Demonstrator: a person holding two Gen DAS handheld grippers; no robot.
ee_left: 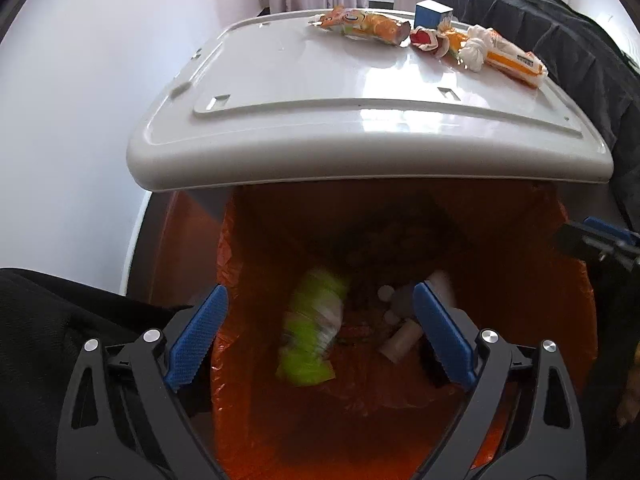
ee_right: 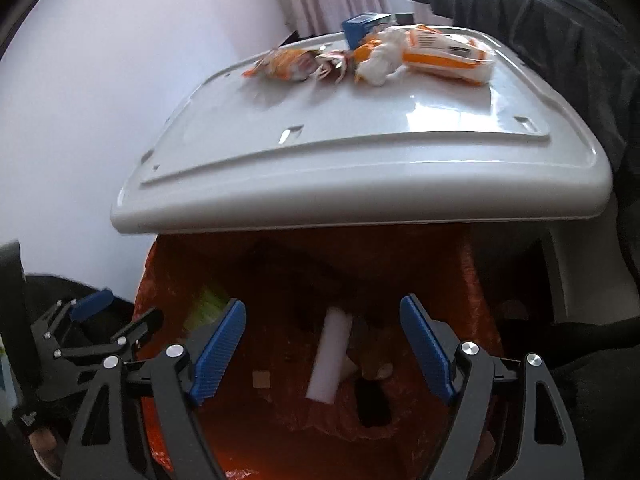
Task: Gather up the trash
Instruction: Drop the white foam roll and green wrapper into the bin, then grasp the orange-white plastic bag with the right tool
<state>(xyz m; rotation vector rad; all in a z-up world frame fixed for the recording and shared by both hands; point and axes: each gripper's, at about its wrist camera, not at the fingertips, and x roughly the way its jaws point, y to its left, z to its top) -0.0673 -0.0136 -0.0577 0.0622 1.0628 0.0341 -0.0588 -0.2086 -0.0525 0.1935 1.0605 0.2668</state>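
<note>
Both grippers hang over an open bin lined with an orange bag (ee_left: pixel 520 320). My left gripper (ee_left: pixel 320 300) is open and empty; a blurred green and white wrapper (ee_left: pixel 314 328) is below it in the bag, beside cardboard tubes (ee_left: pixel 400 340). My right gripper (ee_right: pixel 322 314) is open and empty; a blurred white block (ee_right: pixel 330 360) is below it in the bag (ee_right: pixel 460 280). More trash lies on the white lid (ee_left: pixel 320 80): an orange wrapper (ee_left: pixel 368 26), a red and white wrapper (ee_left: pixel 426 38), a white tissue (ee_left: pixel 476 52), an orange and white packet (ee_left: pixel 516 62).
A blue box (ee_left: pixel 434 14) stands at the lid's far edge. Dark fabric (ee_left: pixel 560 20) drapes at the right behind the lid. A pale wall (ee_left: pixel 80 120) is at the left. The left gripper shows at the lower left of the right wrist view (ee_right: pixel 92 320).
</note>
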